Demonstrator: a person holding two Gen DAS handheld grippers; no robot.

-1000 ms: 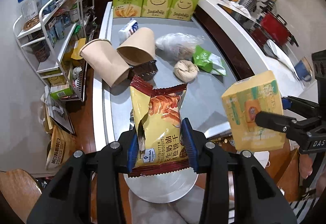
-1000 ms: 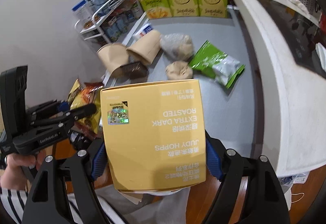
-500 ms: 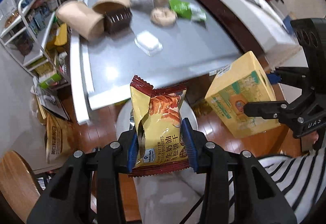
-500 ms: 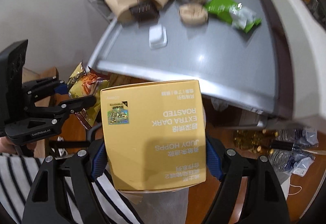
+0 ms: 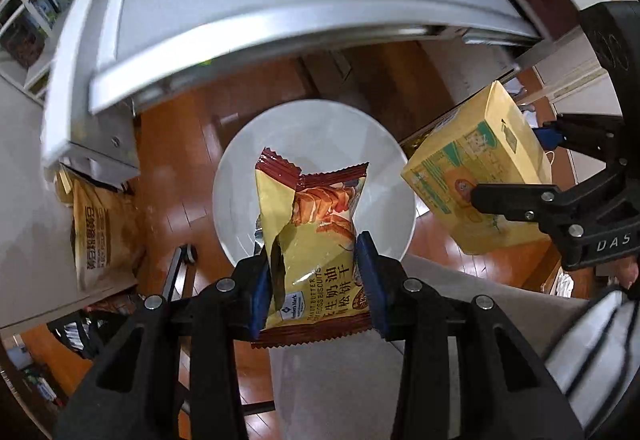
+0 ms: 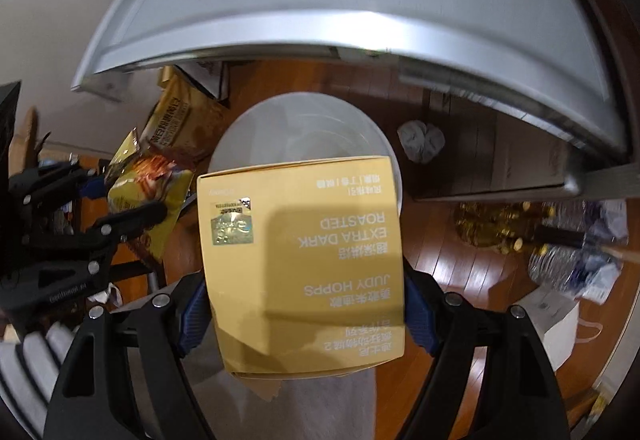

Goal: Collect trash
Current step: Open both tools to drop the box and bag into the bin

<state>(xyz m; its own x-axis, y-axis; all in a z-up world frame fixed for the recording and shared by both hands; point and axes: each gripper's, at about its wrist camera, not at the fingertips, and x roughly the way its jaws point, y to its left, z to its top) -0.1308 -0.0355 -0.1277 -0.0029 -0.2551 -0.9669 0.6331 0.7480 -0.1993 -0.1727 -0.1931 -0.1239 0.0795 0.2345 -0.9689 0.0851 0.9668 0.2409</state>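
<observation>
Both loads above bin (image 5: 240, 176) rim

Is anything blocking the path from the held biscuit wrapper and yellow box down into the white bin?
Nothing visible does. The biscuit wrapper in the left gripper hangs right over the open white bin. The yellow box in the right gripper sits above its rim.
</observation>
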